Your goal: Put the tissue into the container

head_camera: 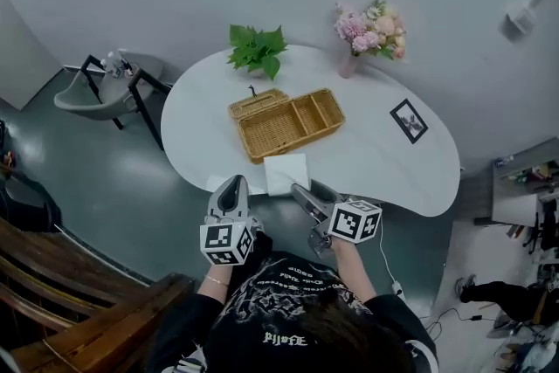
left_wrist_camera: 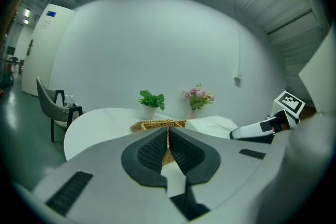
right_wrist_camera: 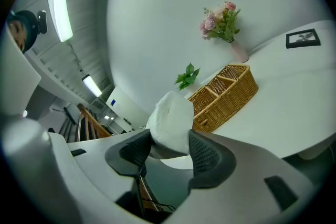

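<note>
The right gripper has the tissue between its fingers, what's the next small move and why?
Probably lift the right gripper slightly and carry the tissue forward to the wicker basket: its fingers already pinch the tissue's edge, and the basket lies just beyond it.

The table (head_camera: 376, 157) is plain white, and so is the tissue (head_camera: 286, 173). The woven basket (head_camera: 288, 123) is golden tan. The left gripper (head_camera: 233, 182) and right gripper (head_camera: 302, 190) are grey with black ribbed pads (left_wrist_camera: 152, 150), and each bears black-and-white square markers. The plant (head_camera: 257, 47) is green, the flowers (head_camera: 373, 26) pink and cream in a pink vase (head_camera: 348, 65). The floor (head_camera: 131, 188) is dark grey-green.
</note>
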`<state>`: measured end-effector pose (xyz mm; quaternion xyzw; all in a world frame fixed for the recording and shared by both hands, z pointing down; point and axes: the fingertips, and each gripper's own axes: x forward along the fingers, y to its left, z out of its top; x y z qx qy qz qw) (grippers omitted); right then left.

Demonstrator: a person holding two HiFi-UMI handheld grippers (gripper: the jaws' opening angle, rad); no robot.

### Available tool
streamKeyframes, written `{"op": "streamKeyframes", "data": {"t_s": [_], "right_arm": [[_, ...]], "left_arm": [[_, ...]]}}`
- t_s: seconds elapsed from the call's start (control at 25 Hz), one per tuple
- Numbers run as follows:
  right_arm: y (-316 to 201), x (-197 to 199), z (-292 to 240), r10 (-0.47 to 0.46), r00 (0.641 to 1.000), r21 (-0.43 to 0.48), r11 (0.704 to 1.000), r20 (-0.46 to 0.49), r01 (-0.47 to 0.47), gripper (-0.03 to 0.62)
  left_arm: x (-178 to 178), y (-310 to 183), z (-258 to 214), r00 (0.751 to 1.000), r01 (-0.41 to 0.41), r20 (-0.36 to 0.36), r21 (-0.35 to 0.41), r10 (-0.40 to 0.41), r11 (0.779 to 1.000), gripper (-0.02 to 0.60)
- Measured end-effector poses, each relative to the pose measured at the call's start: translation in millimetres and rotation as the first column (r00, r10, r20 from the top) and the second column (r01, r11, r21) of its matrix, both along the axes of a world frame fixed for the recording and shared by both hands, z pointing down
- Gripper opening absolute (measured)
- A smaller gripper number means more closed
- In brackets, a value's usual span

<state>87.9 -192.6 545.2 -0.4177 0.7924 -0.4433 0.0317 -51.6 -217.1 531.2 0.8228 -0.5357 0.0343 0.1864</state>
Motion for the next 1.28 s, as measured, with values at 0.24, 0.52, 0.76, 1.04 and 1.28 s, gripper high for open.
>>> {"op": "streamKeyframes", "data": {"t_s": [0.24, 0.52, 0.76, 1.04, 1.28], "right_arm": [[-41.5, -24.4, -4.6, -0.001, 1.000, 0.007, 1.000, -0.018, 0.001, 0.247], [-76.8, -34.5, -14.4, -0.012, 0.999, 0.012, 1.000, -0.045, 0.013, 0.248], [-104.8, -30.4, -9.8, -0.065, 0.996, -0.016, 0.998, -0.069, 0.064, 0.249], [-132.2, -28.6, 3.7, -0.139, 0.982, -0.072, 0.989, -0.125, 0.131, 0.249], [-147.0, -25.8, 17.4, -0.166, 0.972, -0.121, 0.982, -0.167, 0.147, 0.249]], "left_arm": [[-17.8, -48.1, 4.3, 0.999, -0.050, 0.004, -0.006, 0.050, 0.999, 0.031], [-29.7, -74.9, 0.1, 0.999, -0.033, -0.017, -0.012, 0.033, 0.999, 0.031], [-30.6, -83.0, 7.4, 1.000, -0.001, -0.028, -0.047, 0.000, 0.999, 0.031], [-36.3, -102.8, 4.7, 0.997, 0.070, -0.022, -0.070, -0.071, 0.995, 0.031], [-32.7, -112.2, 6.0, 0.994, 0.105, -0.016, -0.080, -0.106, 0.991, 0.031]]}}
